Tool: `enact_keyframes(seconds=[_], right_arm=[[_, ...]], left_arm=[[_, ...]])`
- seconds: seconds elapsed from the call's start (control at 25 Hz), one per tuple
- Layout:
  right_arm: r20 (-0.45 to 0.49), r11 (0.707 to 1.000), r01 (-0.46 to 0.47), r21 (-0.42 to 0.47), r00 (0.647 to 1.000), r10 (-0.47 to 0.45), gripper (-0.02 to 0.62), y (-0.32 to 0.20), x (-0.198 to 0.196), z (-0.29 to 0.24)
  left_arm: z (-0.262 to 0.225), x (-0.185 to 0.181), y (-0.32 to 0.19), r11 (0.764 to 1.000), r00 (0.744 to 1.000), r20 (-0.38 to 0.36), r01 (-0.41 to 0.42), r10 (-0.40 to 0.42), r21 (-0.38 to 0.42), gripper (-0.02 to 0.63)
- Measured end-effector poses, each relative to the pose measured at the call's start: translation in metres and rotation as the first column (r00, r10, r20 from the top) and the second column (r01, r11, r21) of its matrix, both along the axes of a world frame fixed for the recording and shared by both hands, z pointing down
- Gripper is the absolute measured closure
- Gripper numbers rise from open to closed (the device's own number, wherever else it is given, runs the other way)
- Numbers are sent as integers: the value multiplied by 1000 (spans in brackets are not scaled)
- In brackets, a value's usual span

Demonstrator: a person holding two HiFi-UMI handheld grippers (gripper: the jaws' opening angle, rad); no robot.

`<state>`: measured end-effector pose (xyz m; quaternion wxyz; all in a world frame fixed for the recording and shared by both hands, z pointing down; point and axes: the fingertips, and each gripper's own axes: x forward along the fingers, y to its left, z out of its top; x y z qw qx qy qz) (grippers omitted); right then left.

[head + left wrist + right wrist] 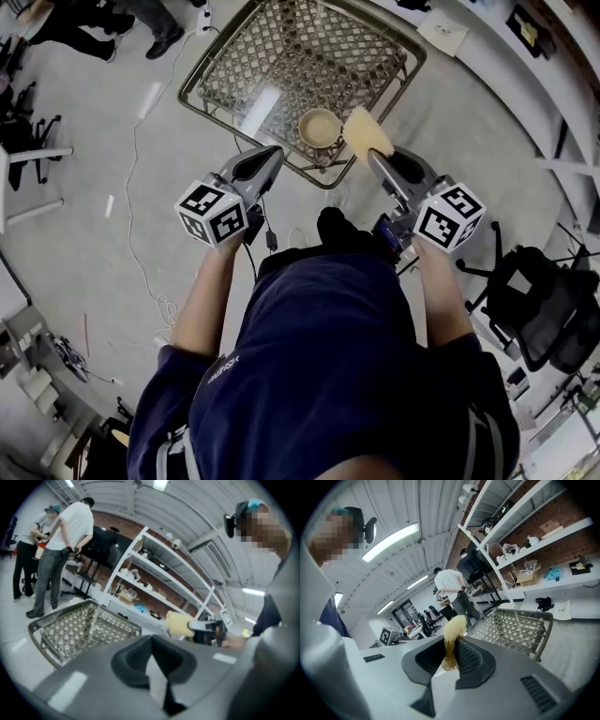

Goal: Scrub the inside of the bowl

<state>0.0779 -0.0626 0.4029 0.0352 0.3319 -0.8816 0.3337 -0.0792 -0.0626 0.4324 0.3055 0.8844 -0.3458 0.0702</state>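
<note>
A tan bowl (320, 128) stands upright near the front edge of a metal lattice table (272, 56). My right gripper (375, 156) is shut on a yellow sponge (367, 134), which hangs just right of the bowl, at the table's edge. In the right gripper view the sponge (453, 637) is squeezed between the jaws, with its top sticking out. My left gripper (273, 154) hovers left of the bowl, short of the table, jaws together and nothing in them. The left gripper view shows the sponge (180, 623) and the table (79, 623), but not the bowl.
Two people (65, 541) stand beyond the table by a desk. White shelves (154, 581) line the brick wall. A black office chair (539, 305) is on my right, and a thin cable (141, 253) runs over the floor on my left.
</note>
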Motion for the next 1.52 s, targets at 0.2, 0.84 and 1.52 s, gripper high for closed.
enact_keyframes(seconds=[0.2, 0.84, 1.52], right_arm=[[-11, 997, 51, -59, 999, -52, 541, -34, 4, 23], [-48, 979, 38, -199, 998, -48, 541, -85, 21, 82], [-114, 968, -6, -251, 993, -23, 541, -79, 16, 90]], left_arm=[[40, 2, -34, 997, 996, 80, 39, -33, -68, 601], [208, 11, -86, 951, 940, 322, -10, 114, -308, 563], [286, 24, -92, 875, 920, 336, -15, 202, -484, 548]])
